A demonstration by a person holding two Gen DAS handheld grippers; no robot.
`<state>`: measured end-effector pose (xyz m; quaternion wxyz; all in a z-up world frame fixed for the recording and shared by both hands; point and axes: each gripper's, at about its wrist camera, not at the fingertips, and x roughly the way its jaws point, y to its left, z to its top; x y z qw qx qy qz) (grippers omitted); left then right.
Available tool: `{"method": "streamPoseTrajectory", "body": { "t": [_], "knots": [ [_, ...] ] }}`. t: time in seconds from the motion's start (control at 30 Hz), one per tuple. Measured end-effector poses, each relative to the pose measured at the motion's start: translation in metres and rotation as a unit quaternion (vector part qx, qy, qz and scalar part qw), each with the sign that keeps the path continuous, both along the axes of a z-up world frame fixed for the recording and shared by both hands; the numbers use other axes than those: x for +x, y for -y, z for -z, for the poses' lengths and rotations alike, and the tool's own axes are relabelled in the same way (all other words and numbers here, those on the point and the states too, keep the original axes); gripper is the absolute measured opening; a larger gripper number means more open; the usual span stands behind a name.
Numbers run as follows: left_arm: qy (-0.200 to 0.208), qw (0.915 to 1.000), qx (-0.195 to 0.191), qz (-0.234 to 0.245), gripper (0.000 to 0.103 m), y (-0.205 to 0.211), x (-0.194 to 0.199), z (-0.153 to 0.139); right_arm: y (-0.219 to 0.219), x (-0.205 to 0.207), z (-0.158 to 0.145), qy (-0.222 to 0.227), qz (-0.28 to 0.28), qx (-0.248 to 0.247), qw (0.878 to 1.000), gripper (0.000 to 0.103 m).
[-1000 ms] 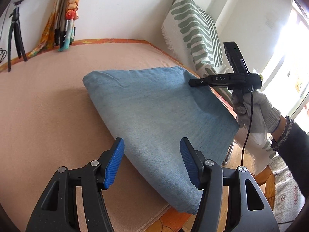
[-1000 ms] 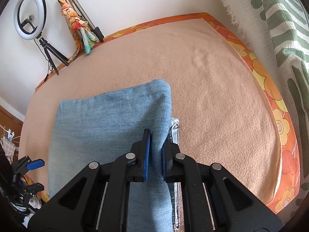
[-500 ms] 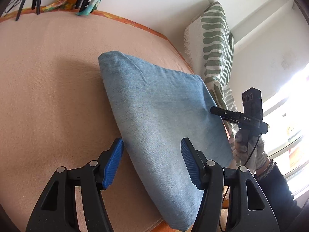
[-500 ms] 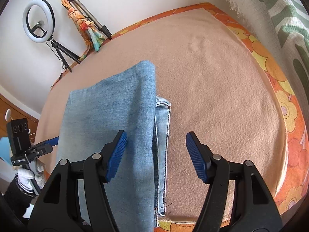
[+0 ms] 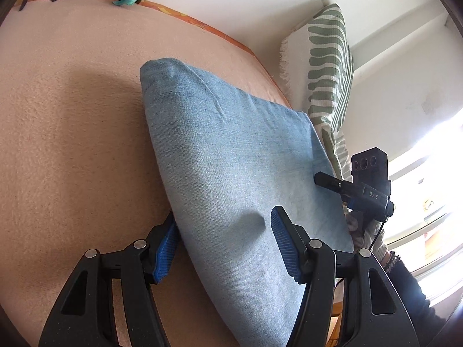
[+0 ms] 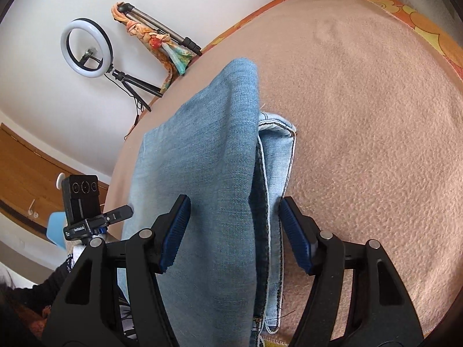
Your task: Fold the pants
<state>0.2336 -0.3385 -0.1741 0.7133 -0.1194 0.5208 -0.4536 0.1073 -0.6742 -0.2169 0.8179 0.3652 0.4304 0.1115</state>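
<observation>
Two claws, both wide, gripping nothing: your left claw [image 5: 224, 244] straddles pants [image 5: 231, 173] fold edge, frame centre; right claw [image 6: 234, 231] straddles hem side. Pants lie folded on blanket [image 6: 361, 144]. Risk: you pinch top layer only, lower hems [image 6: 277, 156] slide out, stack skews.
</observation>
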Motion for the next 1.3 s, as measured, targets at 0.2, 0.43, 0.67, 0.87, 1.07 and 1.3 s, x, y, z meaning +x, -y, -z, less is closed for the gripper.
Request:
{"method": "streamPoseTrajectory", "body": {
  "t": [0.2, 0.43, 0.67, 0.87, 1.07, 1.3],
  "knots": [
    [-0.018, 0.9995, -0.025, 0.001, 0.061, 0.007, 0.004, 0.003, -0.020, 0.001, -0.006, -0.013, 0.003, -0.043, 0.999, 0.033],
    [0.000, 0.9994, -0.035, 0.004, 0.025, 0.007, 0.004, -0.001, -0.035, 0.000, -0.035, -0.024, 0.024, -0.107, 0.994, 0.018],
    [0.032, 0.9984, -0.041, 0.025, 0.018, 0.009, -0.003, -0.022, -0.049, -0.003, -0.074, -0.001, 0.026, -0.144, 0.989, 0.010],
    [0.059, 0.9961, -0.047, 0.047, 0.017, 0.013, -0.011, -0.048, -0.064, 0.000, -0.104, 0.026, 0.025, -0.161, 0.986, 0.010],
    [0.078, 0.9938, -0.063, 0.049, 0.015, 0.010, 0.000, -0.076, -0.064, 0.003, -0.136, 0.054, 0.040, -0.172, 0.983, 0.009],
    [0.124, 0.9887, -0.060, 0.060, 0.015, 0.030, 0.026, -0.118, -0.052, 0.022, -0.172, 0.087, 0.056, -0.199, 0.975, 0.009]
  ]
}}
